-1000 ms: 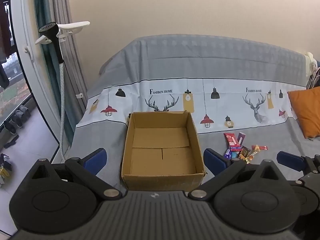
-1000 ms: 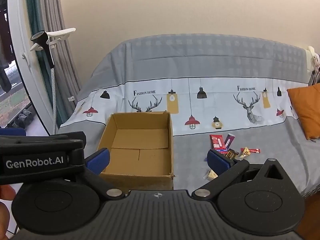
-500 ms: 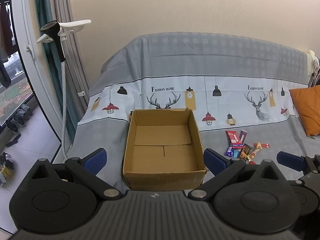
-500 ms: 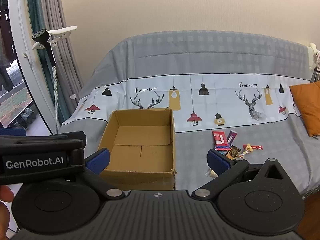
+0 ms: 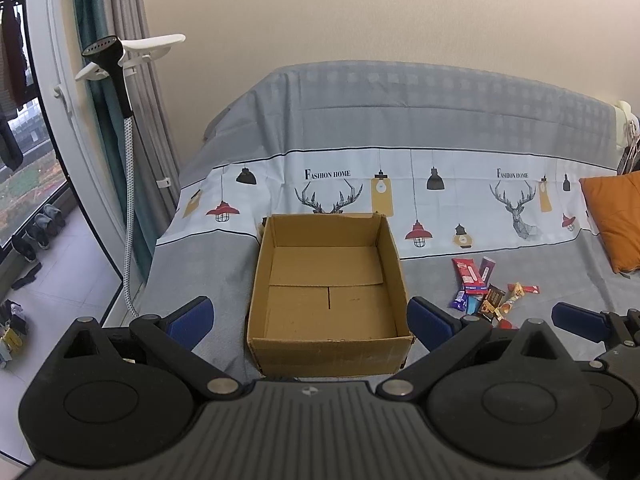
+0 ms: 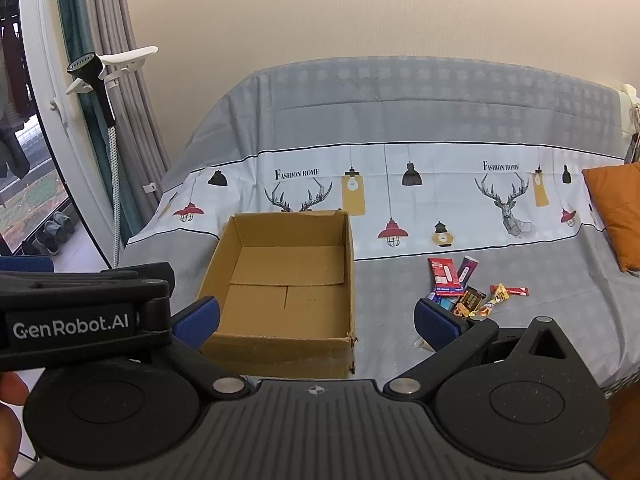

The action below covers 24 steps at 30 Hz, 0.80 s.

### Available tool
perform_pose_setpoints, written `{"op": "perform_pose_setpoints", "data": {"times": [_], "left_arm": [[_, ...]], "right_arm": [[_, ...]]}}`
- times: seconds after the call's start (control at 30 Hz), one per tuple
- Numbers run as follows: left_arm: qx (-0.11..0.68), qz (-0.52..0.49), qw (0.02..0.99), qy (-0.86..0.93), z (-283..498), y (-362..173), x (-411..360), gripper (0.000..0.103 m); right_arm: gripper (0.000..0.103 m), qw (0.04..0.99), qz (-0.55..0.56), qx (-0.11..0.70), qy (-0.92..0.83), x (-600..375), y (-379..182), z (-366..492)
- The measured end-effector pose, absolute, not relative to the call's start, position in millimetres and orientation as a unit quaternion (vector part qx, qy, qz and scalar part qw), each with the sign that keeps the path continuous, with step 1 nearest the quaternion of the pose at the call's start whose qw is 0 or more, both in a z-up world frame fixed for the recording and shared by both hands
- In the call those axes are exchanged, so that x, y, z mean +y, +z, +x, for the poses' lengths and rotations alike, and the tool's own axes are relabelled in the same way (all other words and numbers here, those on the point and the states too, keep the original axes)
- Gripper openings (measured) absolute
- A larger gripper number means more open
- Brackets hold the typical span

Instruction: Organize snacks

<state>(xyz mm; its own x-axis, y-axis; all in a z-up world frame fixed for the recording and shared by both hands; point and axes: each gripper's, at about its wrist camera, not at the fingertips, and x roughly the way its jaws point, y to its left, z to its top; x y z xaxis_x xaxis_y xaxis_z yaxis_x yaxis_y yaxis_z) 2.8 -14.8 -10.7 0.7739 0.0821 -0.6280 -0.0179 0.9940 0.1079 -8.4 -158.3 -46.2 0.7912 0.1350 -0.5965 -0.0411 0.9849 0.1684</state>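
Both grippers, L [image 5: 308, 316] and R [image 6: 316, 316], were spread wide and empty; snacks [image 6: 464, 288] lay right of box [image 6: 280, 292], and bunched wrappers risked a multi-grab.

The black left gripper with blue pads [image 5: 308, 322] is held level, jaws spread wide — the matching black right gripper [image 6: 316, 318] likewise, both empty.

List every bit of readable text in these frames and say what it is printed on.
"FASHION HOME": on the sofa cover, left of centre.
"FASHION HOME": same cover again, further right.
"GenRobot.AI": label on the left gripper, seen from the right wrist.
Snack wrappers: print too small to read.
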Motion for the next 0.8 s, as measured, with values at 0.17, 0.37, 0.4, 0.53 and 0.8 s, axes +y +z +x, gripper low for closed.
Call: {"op": "perform_pose_setpoints", "data": {"times": [0.17,0.37,0.4,0.53,0.8], "left_arm": [[0.335,0.048,0.941,0.027,1.6,-12.8,-14.7,0.103],[0.337,0.049,0.94,0.027,1.4,-14.7,-13.2,0.103],[0.339,0.049,0.939,0.028,1.4,-15.0,-13.0,0.103],[0.339,0.048,0.939,0.029,1.1,-16.2,-13.1,0.103],[0.341,0.048,0.938,0.032,-0.6,-20.0,-11.9,0.103]], "right_arm": [[0.103,0.944,0.073,0.32,0.047,-157.1,-49.2,-9.7],[0.103,0.942,0.074,0.323,0.048,-156.5,-50.6,-9.7],[0.103,0.942,0.074,0.324,0.048,-156.7,-50.7,-9.2],[0.103,0.941,0.074,0.326,0.05,-156.4,-51.0,-8.0],[0.103,0.939,0.073,0.331,0.053,-157.1,-53.7,-7.0]]}}
